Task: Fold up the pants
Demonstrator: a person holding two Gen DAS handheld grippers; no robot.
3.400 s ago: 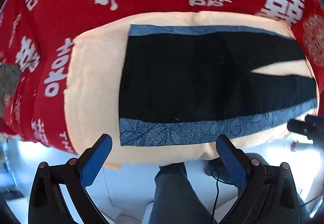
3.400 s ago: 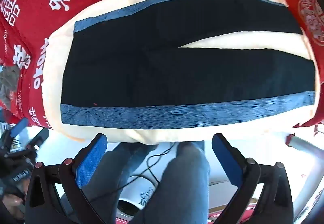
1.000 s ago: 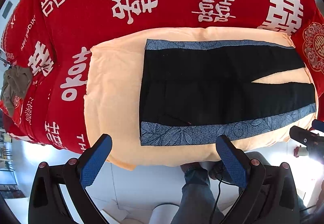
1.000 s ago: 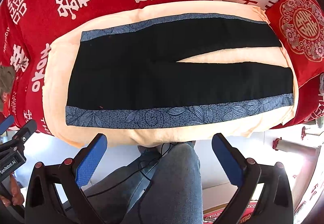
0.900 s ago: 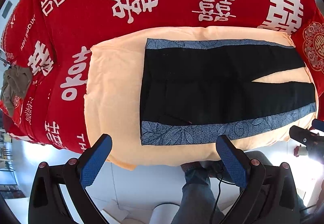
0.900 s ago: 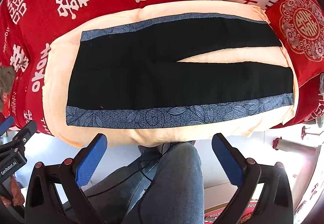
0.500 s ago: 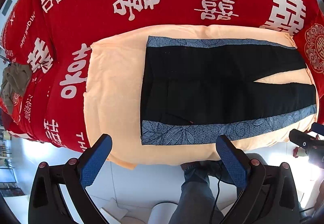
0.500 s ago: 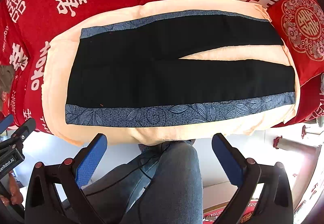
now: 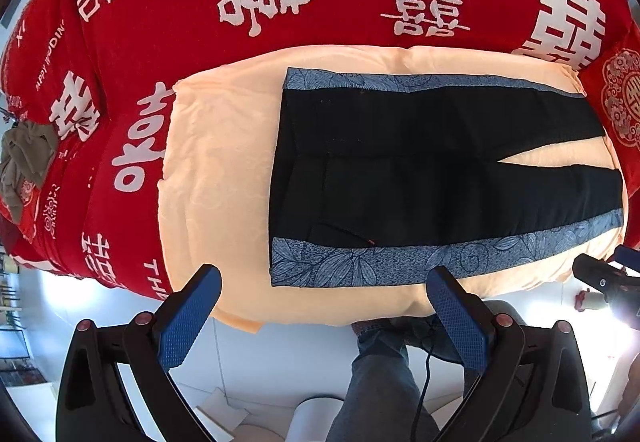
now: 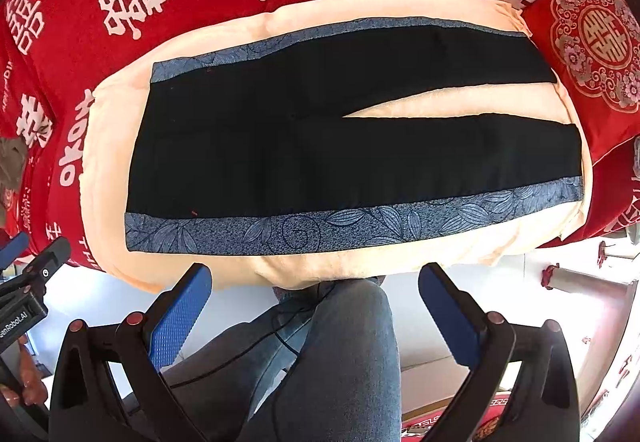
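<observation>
No fold has been made: the pants (image 9: 420,178) lie flat and spread on a peach blanket (image 9: 216,170) over the red bed cover (image 9: 192,54), waist to the left, legs running right with a narrow wedge of blanket showing between them. A blue patterned stripe runs along each outer edge. This looks like the approach before the first fold.

The left tool (image 9: 324,312) hangs over the near edge of the bed, off the waist end. Its jaws are spread wide, holding nothing and touching nothing. The right tool (image 10: 316,306) hangs likewise over the near edge, toward the middle of the near leg, jaws also wide and empty, above the person's knee (image 10: 352,326).

The next move, I judge, calls for both tools to come down on the near stripe, pinch it at waist and cuff, and carry it over onto the far leg. How thick the cloth is at the waist cannot be told from these warped views.
</observation>
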